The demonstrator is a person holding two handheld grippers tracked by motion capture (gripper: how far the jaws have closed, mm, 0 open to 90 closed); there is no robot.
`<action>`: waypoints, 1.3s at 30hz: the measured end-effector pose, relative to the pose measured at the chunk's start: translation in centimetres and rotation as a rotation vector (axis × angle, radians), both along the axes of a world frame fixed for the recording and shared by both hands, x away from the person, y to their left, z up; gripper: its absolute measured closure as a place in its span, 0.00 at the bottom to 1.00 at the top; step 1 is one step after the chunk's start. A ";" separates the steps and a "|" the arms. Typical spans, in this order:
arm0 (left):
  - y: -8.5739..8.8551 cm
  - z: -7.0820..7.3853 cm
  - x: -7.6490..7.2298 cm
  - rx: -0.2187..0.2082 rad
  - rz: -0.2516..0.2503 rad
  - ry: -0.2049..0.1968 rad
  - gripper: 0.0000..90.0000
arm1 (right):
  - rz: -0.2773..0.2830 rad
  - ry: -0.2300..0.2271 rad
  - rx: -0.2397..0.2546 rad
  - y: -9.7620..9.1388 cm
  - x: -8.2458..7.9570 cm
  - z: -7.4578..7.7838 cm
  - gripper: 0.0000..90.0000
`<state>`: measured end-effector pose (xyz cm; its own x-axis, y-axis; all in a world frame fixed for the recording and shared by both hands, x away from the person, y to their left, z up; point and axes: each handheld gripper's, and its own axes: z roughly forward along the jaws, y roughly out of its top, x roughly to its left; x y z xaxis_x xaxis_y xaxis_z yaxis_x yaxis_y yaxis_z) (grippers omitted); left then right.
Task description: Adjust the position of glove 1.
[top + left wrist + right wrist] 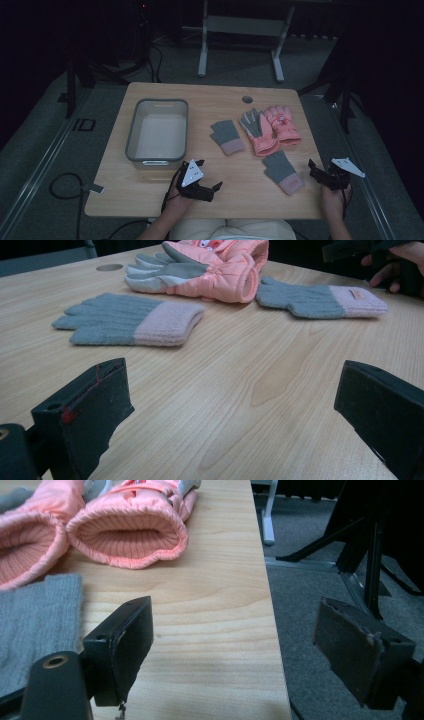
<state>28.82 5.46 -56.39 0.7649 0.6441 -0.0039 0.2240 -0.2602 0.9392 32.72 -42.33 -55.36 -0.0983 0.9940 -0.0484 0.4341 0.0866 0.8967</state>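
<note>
left gripper (210, 176): jaws spread, empty | right gripper (320, 170): jaws spread, empty | knit glove (35, 625): cut off at frame edge | pink gloves (125, 527): fingers cropped

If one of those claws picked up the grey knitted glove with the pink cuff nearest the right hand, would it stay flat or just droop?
Probably droop: the grey knitted glove lies limp and flat on the table, so unpinched parts would likely hang. It looks thin and soft, so likely light. Its fuzzy knit should not slip much between the pads, and pushed across the wood it may bunch up rather than slide.
</note>
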 end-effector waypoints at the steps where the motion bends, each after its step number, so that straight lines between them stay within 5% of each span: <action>1: 0.0 0.0 0.0 0.000 0.000 0.001 0.01 | 0.000 0.004 -0.003 0.1 0.0 0.0 0.18; 8: 0.0 0.0 0.0 -0.001 -0.001 0.002 0.01 | -0.024 0.020 0.017 0.2 -0.1 0.5 0.18; 17: 0.1 0.0 0.0 -0.007 0.000 0.005 0.01 | 0.010 0.015 0.030 1.1 -0.1 3.3 0.18; 29: 0.0 0.0 0.0 -0.002 0.001 -0.002 0.01 | 0.070 -0.038 0.058 2.7 0.9 7.9 0.15; 39: 0.0 0.0 -0.1 0.000 0.002 -0.005 0.01 | 0.105 -0.082 0.029 4.8 2.0 10.8 0.15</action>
<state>28.70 5.47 -56.40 0.7634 0.6460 0.0000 0.2195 -0.2594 0.9405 34.74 -37.58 -44.52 -0.1988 0.9795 -0.0317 0.3495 0.1011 0.9315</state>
